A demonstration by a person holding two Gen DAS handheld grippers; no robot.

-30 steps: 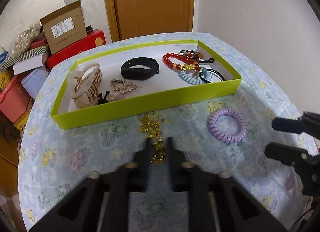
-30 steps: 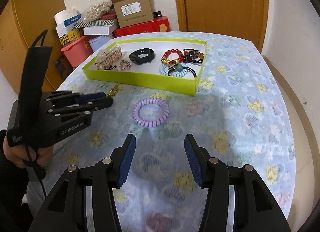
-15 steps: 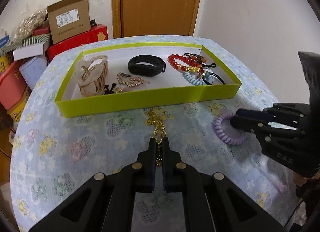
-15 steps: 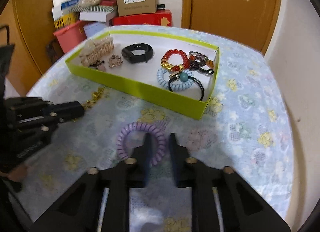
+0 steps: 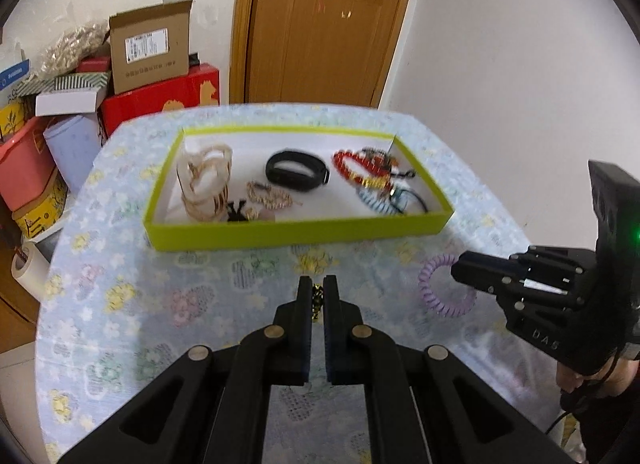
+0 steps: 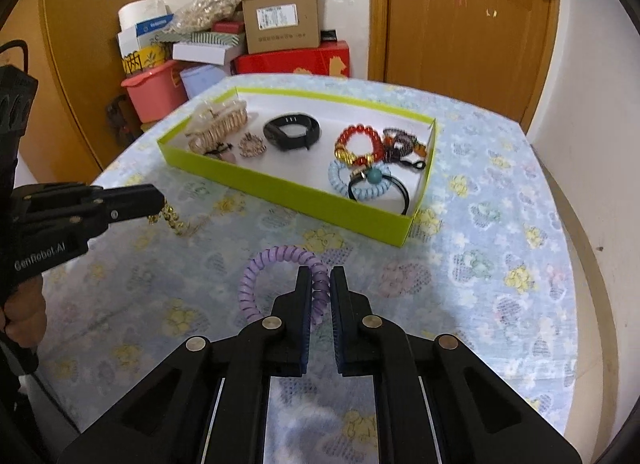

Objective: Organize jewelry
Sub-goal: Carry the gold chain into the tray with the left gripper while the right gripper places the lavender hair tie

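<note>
My left gripper (image 5: 318, 284) is shut on a gold chain (image 5: 317, 298); in the right wrist view the chain (image 6: 176, 222) hangs from the left gripper (image 6: 158, 196) above the tablecloth. My right gripper (image 6: 320, 280) is shut on a purple spiral hair tie (image 6: 256, 280), which also shows in the left wrist view (image 5: 434, 284) at the right gripper (image 5: 460, 270). The lime-green tray (image 5: 300, 230) (image 6: 280, 190) lies beyond, holding a beige hair claw (image 5: 206, 180), a black band (image 5: 296, 172), red beads (image 5: 352, 168) and a blue spiral tie (image 6: 340, 180).
The round table has a blue floral cloth (image 5: 140, 304). Boxes (image 5: 152, 48) and a pink bin (image 6: 154, 92) are stacked beyond the table's far left edge. A wooden door (image 5: 320, 24) stands behind. A tape roll (image 5: 26, 268) sits off the left edge.
Both grippers closed: the left on the gold chain, the right on the purple hair tie. Both have lifted their items off the cloth and drawn back from the tray.
</note>
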